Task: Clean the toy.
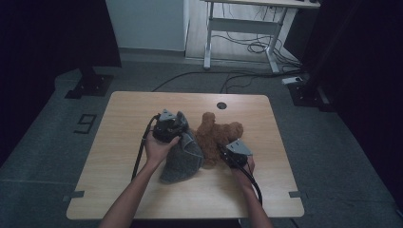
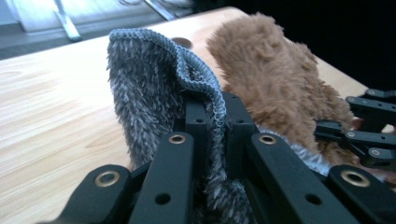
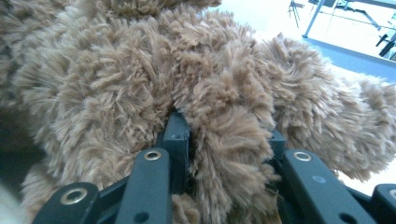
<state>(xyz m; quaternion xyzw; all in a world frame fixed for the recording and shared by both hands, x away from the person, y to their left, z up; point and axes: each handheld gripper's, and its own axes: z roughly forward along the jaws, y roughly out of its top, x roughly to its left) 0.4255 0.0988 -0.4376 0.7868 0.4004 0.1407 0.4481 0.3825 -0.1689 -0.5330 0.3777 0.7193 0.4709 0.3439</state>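
Note:
A grey fuzzy cloth lies on the wooden table left of centre, its top edge lifted. My left gripper is shut on that hemmed edge of the grey cloth, which stands pinched between the jaws of the left gripper. Beside it on the right lies a brown furry cloth. My right gripper is shut on a thick tuft of the brown cloth, the fur bulging between the jaws of the right gripper. The brown cloth touches the grey one.
A round cable hole sits near the table's far edge. Beyond the table stand a white desk frame with floor cables and black stand bases. The right gripper's jaws show at the right of the left gripper view.

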